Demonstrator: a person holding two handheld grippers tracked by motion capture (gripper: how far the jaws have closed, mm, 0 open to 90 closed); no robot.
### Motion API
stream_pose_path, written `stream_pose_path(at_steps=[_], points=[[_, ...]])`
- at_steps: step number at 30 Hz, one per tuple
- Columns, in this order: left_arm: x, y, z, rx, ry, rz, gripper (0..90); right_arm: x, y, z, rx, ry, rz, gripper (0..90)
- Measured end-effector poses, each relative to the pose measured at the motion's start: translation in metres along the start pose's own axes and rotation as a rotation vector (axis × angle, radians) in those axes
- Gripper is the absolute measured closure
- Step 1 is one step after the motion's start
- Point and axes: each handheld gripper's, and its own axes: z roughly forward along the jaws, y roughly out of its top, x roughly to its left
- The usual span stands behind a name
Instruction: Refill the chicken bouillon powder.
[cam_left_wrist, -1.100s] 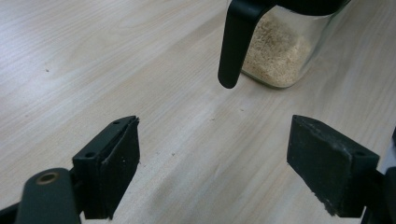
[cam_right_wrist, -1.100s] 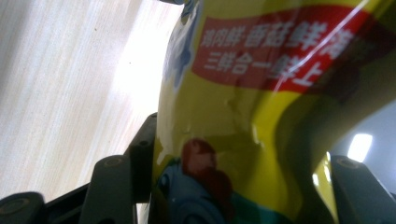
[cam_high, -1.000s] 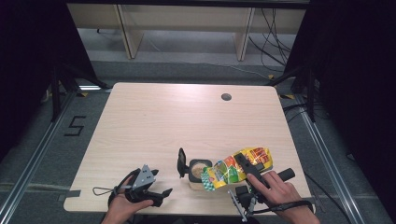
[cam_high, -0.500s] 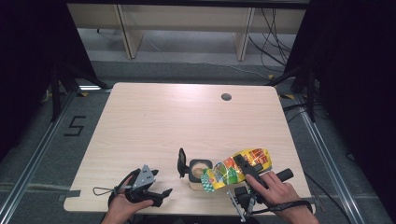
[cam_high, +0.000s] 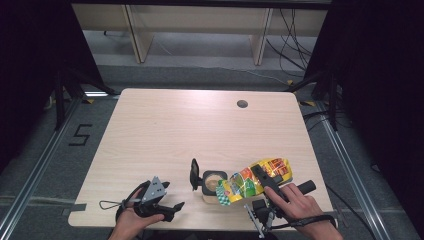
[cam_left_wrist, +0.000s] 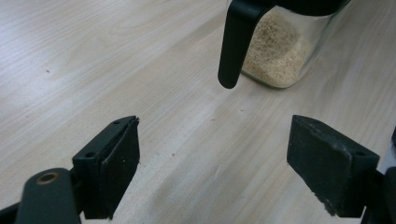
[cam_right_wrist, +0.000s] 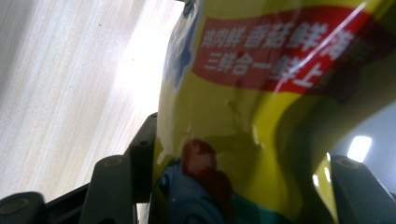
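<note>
Nothing much has moved since the earlier frames: bag and both hands sit as before. Right gripper (cam_high: 266, 181) has its fingers clamped partway on the yellow seasoning bag (cam_high: 252, 181), tipped w/ its mouth over the glass jar (cam_high: 214, 183) at the near edge of the worktop (cam_high: 200, 130), evidently to pour. Jar's lid (cam_high: 194, 174) stands flipped up on its left, clearing the opening. Left gripper (cam_high: 159, 202) rests near-left, fingers wide open, holding nothing, aimed at the jar, prob. ready to steady it.
</note>
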Motion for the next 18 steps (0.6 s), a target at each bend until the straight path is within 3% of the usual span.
stream_pose_path(at_steps=[10, 14, 18], points=[[-0.0003, -0.0007, 0.0002, -0.004, 0.002, -0.004, 16.8, 0.0007, 0.0003, -0.0016, 0.007, 0.002, 0.021, 43.7], [0.0004, 0.0000, 0.0002, 0.001, -0.004, -0.003, 16.8, -0.0011, -0.0005, -0.0005, -0.007, -0.006, -0.015, 43.7], [-0.0010, -0.0002, 0.0008, -0.013, 0.001, -0.014, 16.8, -0.0005, -0.0009, -0.0002, -0.004, 0.004, -0.012, 43.7]])
